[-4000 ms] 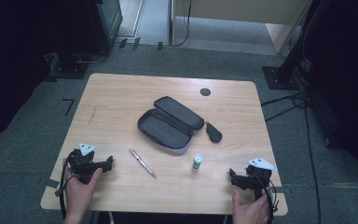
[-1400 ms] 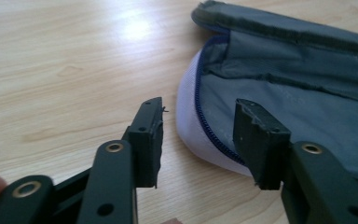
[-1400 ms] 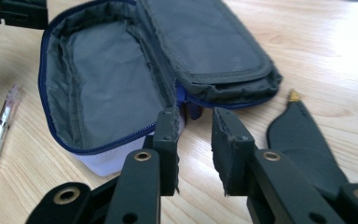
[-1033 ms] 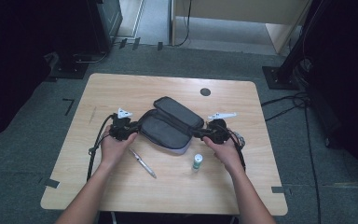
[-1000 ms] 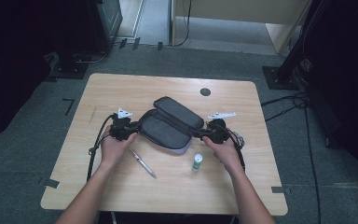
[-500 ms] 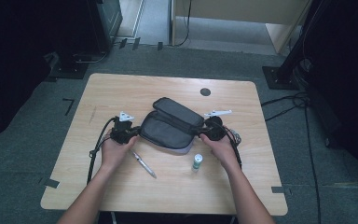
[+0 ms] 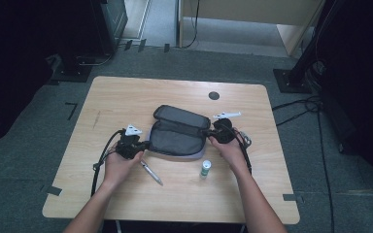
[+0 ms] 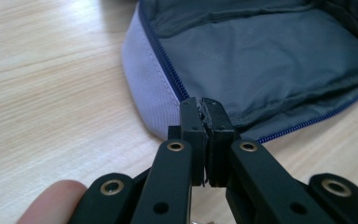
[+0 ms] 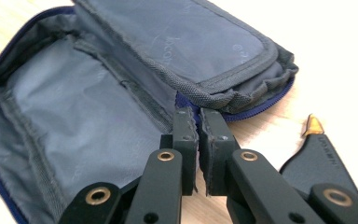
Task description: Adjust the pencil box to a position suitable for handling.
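On the wooden worktop an open grey zip pouch lies near the middle, its lid flap folded back toward the far side and its blue zipper running round the rim.

At the pouch's left end sits the left tool, held in the person's left hand. In the left gripper view the left tool has its jaws brought together, their tips pinching the pouch at its edge, just where the blue zipper meets the pale outer wall. The jaws have just been closing, and the fabric rim is caught between them.

Just in front of the pouch, near the left hand, a silver pen lies slanted on the wood. Further right, a small white bottle with a green cap stands upright, near the pouch's front right corner but apart from it.

At the pouch's right end sits the right tool, held in the right hand. In the right gripper view the right tool shows its jaws nearly together, a thin slit left between them, their tips at the pouch's end where the folded lid meets the inner lining; these jaws too have just been closing onto that edge. Beside it, to the right, lies a dark flat case with an orange tip, resting on the wood.
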`<state>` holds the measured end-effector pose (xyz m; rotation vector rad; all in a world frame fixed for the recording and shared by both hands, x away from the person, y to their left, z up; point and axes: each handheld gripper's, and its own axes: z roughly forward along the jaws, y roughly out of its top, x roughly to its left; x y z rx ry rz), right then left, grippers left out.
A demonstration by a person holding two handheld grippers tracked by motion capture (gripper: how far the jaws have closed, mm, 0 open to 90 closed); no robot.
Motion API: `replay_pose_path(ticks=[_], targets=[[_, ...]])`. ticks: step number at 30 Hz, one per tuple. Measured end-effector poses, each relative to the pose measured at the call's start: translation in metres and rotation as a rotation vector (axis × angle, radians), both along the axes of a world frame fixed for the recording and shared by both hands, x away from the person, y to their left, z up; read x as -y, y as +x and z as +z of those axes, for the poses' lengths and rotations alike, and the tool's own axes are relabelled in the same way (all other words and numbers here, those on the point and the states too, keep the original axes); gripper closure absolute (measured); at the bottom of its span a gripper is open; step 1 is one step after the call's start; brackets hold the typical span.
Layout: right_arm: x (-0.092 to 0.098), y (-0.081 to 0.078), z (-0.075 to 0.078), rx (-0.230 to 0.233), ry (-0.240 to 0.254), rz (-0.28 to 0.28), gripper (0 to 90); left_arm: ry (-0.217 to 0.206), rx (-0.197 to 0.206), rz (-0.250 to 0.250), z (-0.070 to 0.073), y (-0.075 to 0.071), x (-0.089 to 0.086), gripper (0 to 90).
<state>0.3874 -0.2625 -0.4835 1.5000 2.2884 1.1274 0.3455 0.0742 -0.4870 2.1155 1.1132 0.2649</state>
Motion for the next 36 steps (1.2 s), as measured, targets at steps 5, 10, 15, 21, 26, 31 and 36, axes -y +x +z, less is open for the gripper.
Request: replay_pose_path(ticks=[5, 10, 15, 21, 26, 31, 36], targets=[[-0.001, 0.004, 0.0, 0.012, -0.018, 0.003, 86.5, -0.017, -0.002, -0.018, 0.002, -0.006, 0.002, 90.0], [-0.003, 0.007, 0.0, 0.024, -0.031, -0.004, 86.8, -0.032, -0.009, -0.033, 0.001, -0.009, 0.002, 90.0], [-0.004, 0.008, -0.001, 0.045, -0.045, -0.007, 87.6, -0.039, -0.003, -0.051, 0.002, -0.011, 0.004, 90.0], [-0.002, 0.006, 0.004, 0.037, 0.0, 0.024, 74.0, -0.124, 0.032, -0.022, 0.009, -0.014, -0.006, 72.6], [0.01, -0.004, 0.022, 0.085, 0.059, 0.03, 57.7, -0.167, 0.057, 0.017, 0.016, -0.014, -0.017, 51.3], [0.017, -0.011, 0.032, 0.122, 0.052, 0.027, 41.7, -0.162, 0.069, 0.041, 0.017, -0.013, -0.021, 34.8], [0.032, -0.016, 0.038, 0.155, 0.014, -0.04, 23.9, -0.113, 0.083, 0.077, 0.016, -0.012, -0.025, 12.0]])
